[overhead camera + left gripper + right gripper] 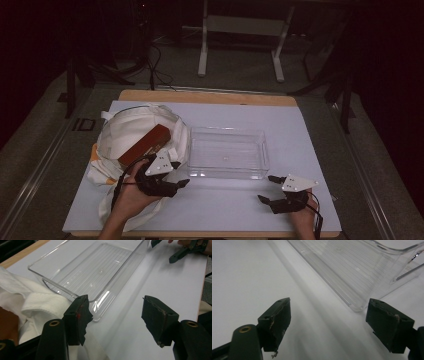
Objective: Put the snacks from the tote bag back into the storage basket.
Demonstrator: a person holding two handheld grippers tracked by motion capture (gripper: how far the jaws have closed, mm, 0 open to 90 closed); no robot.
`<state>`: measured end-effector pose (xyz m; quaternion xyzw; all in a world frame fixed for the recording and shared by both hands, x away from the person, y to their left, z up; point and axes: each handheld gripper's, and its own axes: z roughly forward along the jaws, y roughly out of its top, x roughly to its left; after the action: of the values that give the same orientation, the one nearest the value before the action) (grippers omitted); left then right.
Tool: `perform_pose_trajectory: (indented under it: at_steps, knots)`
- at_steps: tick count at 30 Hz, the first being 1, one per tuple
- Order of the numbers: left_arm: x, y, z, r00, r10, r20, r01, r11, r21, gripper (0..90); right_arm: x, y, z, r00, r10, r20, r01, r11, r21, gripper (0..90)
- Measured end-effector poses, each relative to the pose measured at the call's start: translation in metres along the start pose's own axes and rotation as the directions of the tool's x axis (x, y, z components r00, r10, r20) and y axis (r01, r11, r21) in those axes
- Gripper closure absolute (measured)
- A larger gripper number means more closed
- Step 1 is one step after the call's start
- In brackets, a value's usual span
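A: So, where does your clear plastic bin point(228, 152) sit?

B: Mid-counter point(300, 130), on the white sheet, with nothing inside it; its ribbed floor shows bare in your left gripper view point(100, 272) and right gripper view point(362, 267).

A: And the other container?

B: Your white cloth bag point(130, 135) lies just left of the bin, mouth open, a reddish-brown box point(145, 144) lying in it. The left gripper view catches a fold of the bag point(40, 305) touching the bin's near corner.

A: Your tools?

B: Your left hand-held gripper point(175, 175) is over the bag's edge, pointing toward the bin, jaws spread wide with nothing between them point(115, 315). Your right hand-held gripper point(267, 189) hovers near the bin's front right corner, also wide and empty point(328, 322). The left gripper view shows it far off point(185, 250).
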<state>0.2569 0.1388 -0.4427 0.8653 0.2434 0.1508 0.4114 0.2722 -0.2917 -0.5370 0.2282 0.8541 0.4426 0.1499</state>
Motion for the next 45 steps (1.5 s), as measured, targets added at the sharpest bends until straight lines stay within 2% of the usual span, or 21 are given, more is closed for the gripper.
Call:
perform_pose_trajectory:
  at_steps: [11,21,45]
  knots:
    - [0.008,0.000,-0.010,0.9996,-0.014,-0.025,0.014,0.9999,-0.006,39.3,0.001,0.000,0.000,1.0000,-0.001,0.000,0.001,1.000,-0.001,20.1]
    - [0.023,-0.002,-0.029,0.9971,-0.036,-0.067,0.036,0.9993,-0.009,39.4,0.001,0.000,0.000,1.0000,-0.003,0.001,0.003,1.000,-0.001,20.1]
    - [0.049,-0.015,-0.051,0.9879,-0.087,-0.128,0.092,0.9951,0.035,39.8,0.001,0.000,0.000,1.0000,-0.008,0.004,0.008,1.000,-0.001,20.1]
